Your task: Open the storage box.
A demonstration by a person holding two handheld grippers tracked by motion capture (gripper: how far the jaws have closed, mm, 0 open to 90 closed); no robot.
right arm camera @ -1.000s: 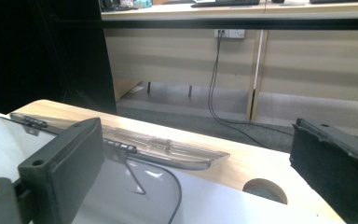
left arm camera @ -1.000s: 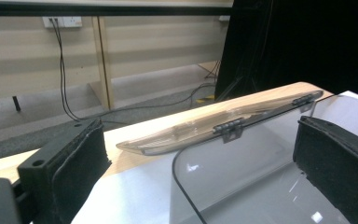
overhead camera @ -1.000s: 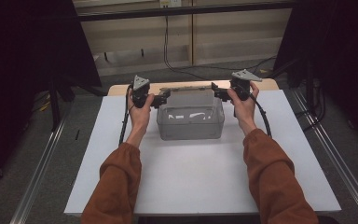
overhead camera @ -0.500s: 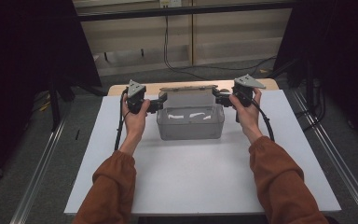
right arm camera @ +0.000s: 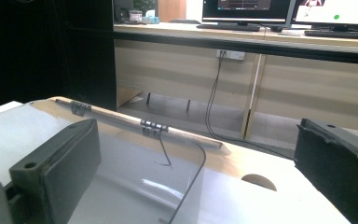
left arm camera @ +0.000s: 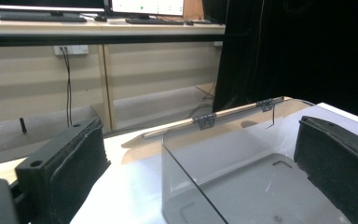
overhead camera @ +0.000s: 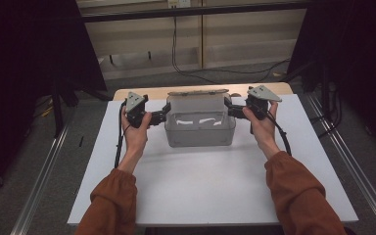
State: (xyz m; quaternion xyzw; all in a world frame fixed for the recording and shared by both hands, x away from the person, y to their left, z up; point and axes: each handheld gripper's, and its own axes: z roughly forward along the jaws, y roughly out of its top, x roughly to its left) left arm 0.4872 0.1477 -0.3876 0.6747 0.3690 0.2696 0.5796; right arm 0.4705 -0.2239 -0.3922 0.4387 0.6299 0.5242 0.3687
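A clear plastic box (overhead camera: 199,132) stands on the white tabletop (overhead camera: 200,191), its hinged lid (overhead camera: 196,100) raised at the back. My left gripper (overhead camera: 162,116) is at the box's left end and is open. In the left gripper view (left arm camera: 200,154) its jaws straddle the box's end wall (left arm camera: 191,186), one outside and one over the inside. My right gripper (overhead camera: 231,111) is open at the right end. In the right gripper view (right arm camera: 196,154) the wall edge (right arm camera: 191,186) again runs between the wide-set jaws. Neither gripper is holding anything, and the box looks empty.
A tan wooden strip (overhead camera: 142,91) edges the table behind the box. Beyond it are a wall panel with hanging cables (overhead camera: 175,44) and desks with monitors (right arm camera: 247,9). Metal rails (overhead camera: 44,181) run along both sides of the table. Bare white tabletop lies in front of the box.
Both grippers have moved outward from the box's top back corners to its two ends and a little toward me. The lid now stands up behind the box.
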